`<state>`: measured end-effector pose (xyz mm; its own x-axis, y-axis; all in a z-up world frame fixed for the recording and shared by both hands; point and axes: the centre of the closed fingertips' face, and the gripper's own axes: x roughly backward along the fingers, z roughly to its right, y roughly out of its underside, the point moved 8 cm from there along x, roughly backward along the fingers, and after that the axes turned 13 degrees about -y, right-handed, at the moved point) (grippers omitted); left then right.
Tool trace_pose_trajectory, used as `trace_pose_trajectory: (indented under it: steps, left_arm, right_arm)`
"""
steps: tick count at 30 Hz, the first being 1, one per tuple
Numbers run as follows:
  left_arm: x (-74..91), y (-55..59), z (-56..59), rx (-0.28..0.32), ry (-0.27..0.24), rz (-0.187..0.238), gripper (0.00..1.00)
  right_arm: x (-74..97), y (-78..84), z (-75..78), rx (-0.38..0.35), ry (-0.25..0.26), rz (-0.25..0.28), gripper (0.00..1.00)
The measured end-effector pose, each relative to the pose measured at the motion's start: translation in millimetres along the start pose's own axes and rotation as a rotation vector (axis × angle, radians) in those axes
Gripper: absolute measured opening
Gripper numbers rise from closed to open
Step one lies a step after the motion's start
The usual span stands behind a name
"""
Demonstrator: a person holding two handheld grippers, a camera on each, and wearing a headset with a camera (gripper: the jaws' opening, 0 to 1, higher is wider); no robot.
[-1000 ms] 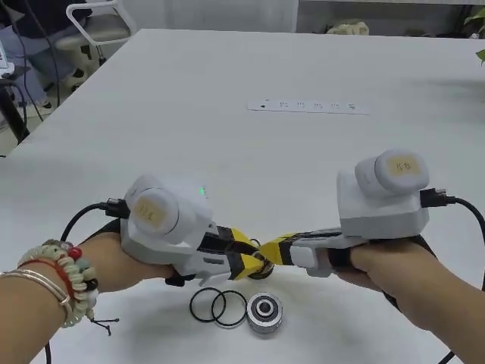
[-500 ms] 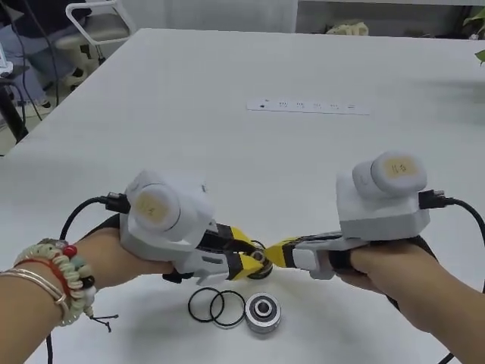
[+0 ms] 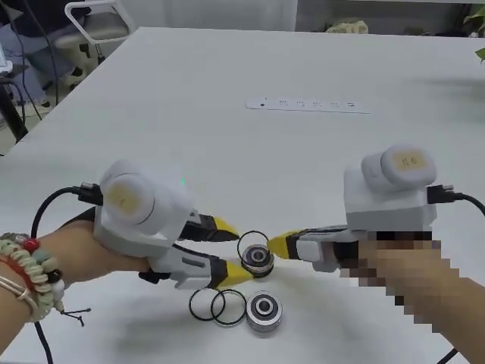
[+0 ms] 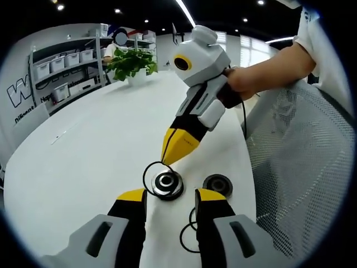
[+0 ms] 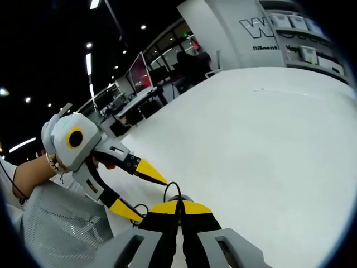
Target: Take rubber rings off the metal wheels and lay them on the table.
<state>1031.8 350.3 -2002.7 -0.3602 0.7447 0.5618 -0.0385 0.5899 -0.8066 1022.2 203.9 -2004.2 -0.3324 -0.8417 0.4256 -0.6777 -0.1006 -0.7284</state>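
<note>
Left claw (image 3: 233, 251) has let go since the earlier frame: its jaws now stand apart on either side of the metal wheel (image 3: 258, 258) instead of clamping it. Right claw (image 3: 274, 244) is pinched together on the rubber ring (image 4: 145, 177), which is half off the wheel's rim. Can't tell if the wheel sits on the surface (image 3: 227, 114) or hangs from the ring.

Risk: nothing grips the wheel, so a pull may drag or roll it into the bare wheel (image 3: 264, 311) and two loose rings (image 3: 190, 305) beside it, or toward the near edge. A pinch slip would snap the ring back on.

Room: near edge is close. There's wide bare surface toward the far edge, up to the power strip (image 3: 307, 106).
</note>
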Motion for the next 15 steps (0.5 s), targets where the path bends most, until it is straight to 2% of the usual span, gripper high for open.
trace_pose_trajectory:
  steps: [7, 9, 11, 15]
  left_arm:
    - [-2.3, 7.4, 8.7, -0.049, 0.041, -0.051, 0.35]
    - [-4.1, 7.5, 14.1, -0.054, 0.07, -0.054, 0.36]
    - [-5.1, 6.8, 14.8, -0.065, 0.071, -0.055, 0.32]
    - [-5.4, 6.2, 17.4, -0.058, 0.088, -0.054, 0.34]
  right_arm:
    - [1.3, -2.9, -1.2, -0.007, -0.007, 0.015, 0.0]
    - [1.2, -3.1, -1.1, -0.008, -0.009, 0.016, 0.0]
    - [1.0, -3.3, -1.8, -0.008, -0.012, 0.016, 0.0]
    - [0.4, -4.1, -3.7, -0.005, -0.022, 0.016, 0.0]
